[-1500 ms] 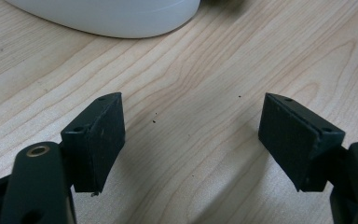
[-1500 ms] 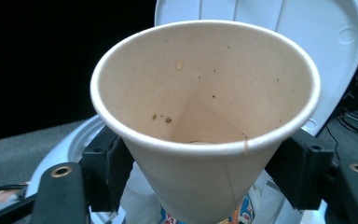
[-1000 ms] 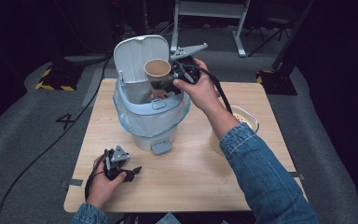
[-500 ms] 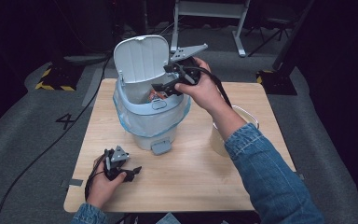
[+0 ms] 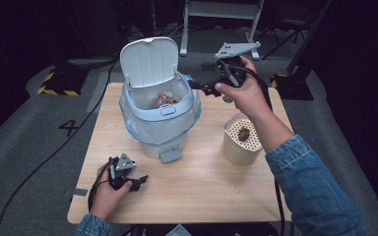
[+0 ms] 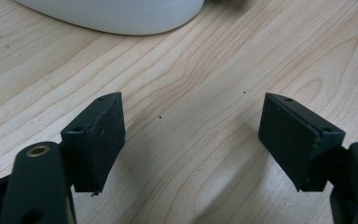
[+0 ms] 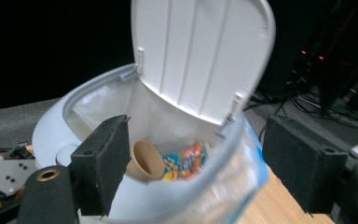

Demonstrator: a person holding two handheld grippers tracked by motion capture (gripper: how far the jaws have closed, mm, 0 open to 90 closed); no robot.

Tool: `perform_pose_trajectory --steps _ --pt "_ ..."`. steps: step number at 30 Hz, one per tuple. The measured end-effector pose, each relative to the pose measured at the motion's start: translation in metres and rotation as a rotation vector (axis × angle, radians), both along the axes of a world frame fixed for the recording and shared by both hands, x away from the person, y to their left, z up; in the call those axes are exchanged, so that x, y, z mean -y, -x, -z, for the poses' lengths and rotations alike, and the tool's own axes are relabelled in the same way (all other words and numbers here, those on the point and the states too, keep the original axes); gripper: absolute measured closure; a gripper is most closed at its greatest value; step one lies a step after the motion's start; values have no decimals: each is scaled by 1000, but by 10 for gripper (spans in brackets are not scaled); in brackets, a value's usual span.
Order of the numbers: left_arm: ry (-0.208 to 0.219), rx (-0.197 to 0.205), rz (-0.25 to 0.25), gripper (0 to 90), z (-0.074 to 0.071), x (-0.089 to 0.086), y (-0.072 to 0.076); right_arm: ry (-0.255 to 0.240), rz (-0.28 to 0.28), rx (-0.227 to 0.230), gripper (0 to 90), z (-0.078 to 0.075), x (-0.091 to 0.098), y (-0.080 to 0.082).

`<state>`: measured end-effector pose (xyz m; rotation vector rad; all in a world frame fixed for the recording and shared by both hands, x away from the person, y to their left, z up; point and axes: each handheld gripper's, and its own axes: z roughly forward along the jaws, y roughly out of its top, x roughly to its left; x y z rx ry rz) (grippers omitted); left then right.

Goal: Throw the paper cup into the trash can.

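1. Dark studio floor all round, with a pale wooden bench (image 5: 202, 182) in the middle carrying a white pedal bin (image 5: 160, 123) with its lid (image 5: 149, 61) flipped up.
2. Big change: a second ago the right tool (image 5: 203, 87) held a paper cup (image 7: 144, 161) over the bin's mouth. Now that cup lies inside the bin, next to some bright snack wrappers (image 7: 186, 161).
3. Right tool's jaws have just been closing a bit after springing apart; they stand partly open with nothing between them, and the hand has pulled back to the right of the bin.
4. Left tool (image 5: 140, 181) rests on the bench near the front edge, jaws wide, empty.
5. So that drop looks done. My guess is the beige perforated container (image 5: 240, 140) to the right, with some dark lump in it, is next.
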<state>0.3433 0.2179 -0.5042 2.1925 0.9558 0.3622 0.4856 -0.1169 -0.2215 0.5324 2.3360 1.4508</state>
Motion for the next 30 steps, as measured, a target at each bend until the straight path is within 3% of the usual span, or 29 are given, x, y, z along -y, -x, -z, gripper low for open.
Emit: perform_pose_trajectory --steps 6,13,16,27,30 --pt "1 -1 0 233 0 0 0 25 20 -16 229 -3 35 12" --pt "0 -2 1 233 0 -1 0 41 92 -63 253 -1 76 26" --pt "-3 -1 0 233 0 -4 1 43 103 -90 258 4 92 32" --pt "0 -2 -9 233 0 -7 2 12 194 -97 257 30 162 48" --pt "1 -3 -9 233 0 -7 2 -12 213 -127 258 41 182 52"
